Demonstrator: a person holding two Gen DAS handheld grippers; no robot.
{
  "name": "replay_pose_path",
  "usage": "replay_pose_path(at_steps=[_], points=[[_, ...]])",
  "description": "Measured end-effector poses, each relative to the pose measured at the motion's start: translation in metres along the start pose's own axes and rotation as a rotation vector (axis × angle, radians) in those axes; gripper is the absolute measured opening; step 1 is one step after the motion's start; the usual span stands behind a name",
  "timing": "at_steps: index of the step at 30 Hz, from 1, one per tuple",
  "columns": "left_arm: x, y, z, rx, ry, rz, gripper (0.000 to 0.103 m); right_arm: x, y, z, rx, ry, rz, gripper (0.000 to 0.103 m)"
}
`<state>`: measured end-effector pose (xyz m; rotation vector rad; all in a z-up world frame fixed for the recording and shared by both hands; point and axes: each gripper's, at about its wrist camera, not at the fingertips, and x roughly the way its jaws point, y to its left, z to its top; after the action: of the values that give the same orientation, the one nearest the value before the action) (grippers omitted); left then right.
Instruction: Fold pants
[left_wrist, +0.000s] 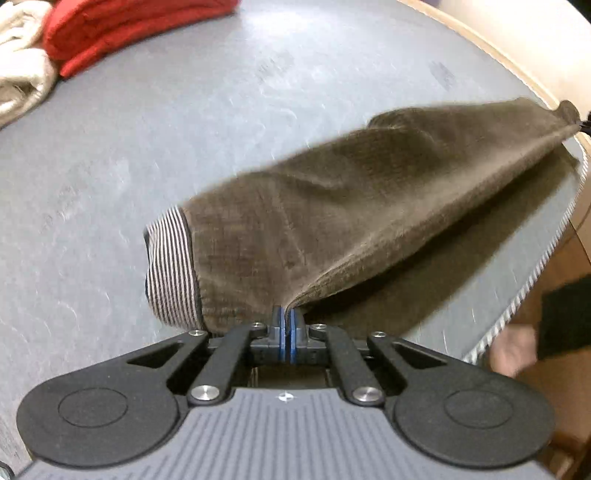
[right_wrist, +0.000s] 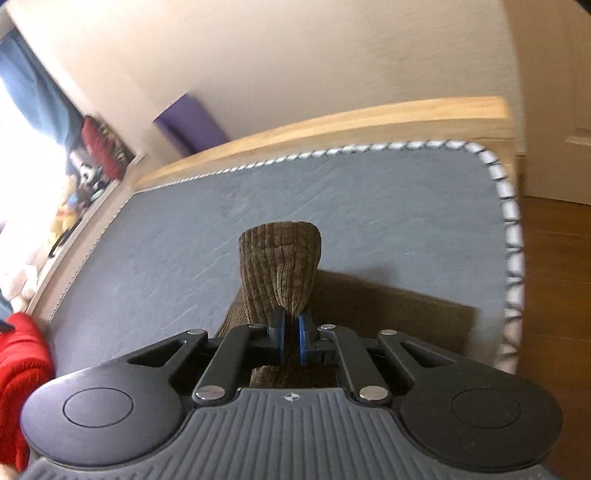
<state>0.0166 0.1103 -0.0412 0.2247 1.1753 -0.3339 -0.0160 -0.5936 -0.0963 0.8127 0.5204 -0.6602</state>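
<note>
Far ahead and to the left of the left gripper (left_wrist: 286, 325), a cream garment (left_wrist: 20, 70) and a folded red garment (left_wrist: 110, 29) lie on the grey mattress (left_wrist: 147, 147), both cut off by the frame edge. Straight ahead of the same gripper hang the brown corduroy pants (left_wrist: 332, 206), lifted off the mattress, with a striped lining (left_wrist: 170, 269) showing at the open end just left of the fingertips. Its blue-padded jaws are pressed together on an edge of the cloth, which bunches into them. From there the pants stretch away up to the right toward a far tip at the frame edge, where whatever holds it is blurred and cut off; a dark shadow lies beneath on the mattress. Low on the right, beyond the mattress's corded edge, a dark sleeve and a bit of skin are too blurred to make out. In the right wrist view, red fabric (right_wrist: 18, 369) sits at the lower left, partly out of frame. The right gripper (right_wrist: 291, 332) has its jaws clamped on a gathered fold of the pants (right_wrist: 280, 266), which rises just ahead of the pads and passes back between them, hiding how much cloth is caught. Beyond, a wooden bed frame (right_wrist: 369, 118) borders the mattress.
</note>
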Motion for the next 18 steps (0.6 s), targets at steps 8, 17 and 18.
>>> replay_pose_path(at_steps=[8, 17, 18], points=[[-0.003, 0.013, -0.012, -0.019, 0.018, -0.053, 0.004, 0.018, -0.058, -0.015, 0.118, 0.171, -0.097, 0.03], [0.0, 0.003, 0.037, -0.098, -0.061, -0.025, 0.023, 0.037, -0.045, -0.008, 0.029, 0.154, -0.029, 0.055], [0.003, 0.0, 0.04, -0.098, -0.055, -0.022, 0.026, 0.042, -0.042, -0.01, 0.011, 0.161, -0.046, 0.055]])
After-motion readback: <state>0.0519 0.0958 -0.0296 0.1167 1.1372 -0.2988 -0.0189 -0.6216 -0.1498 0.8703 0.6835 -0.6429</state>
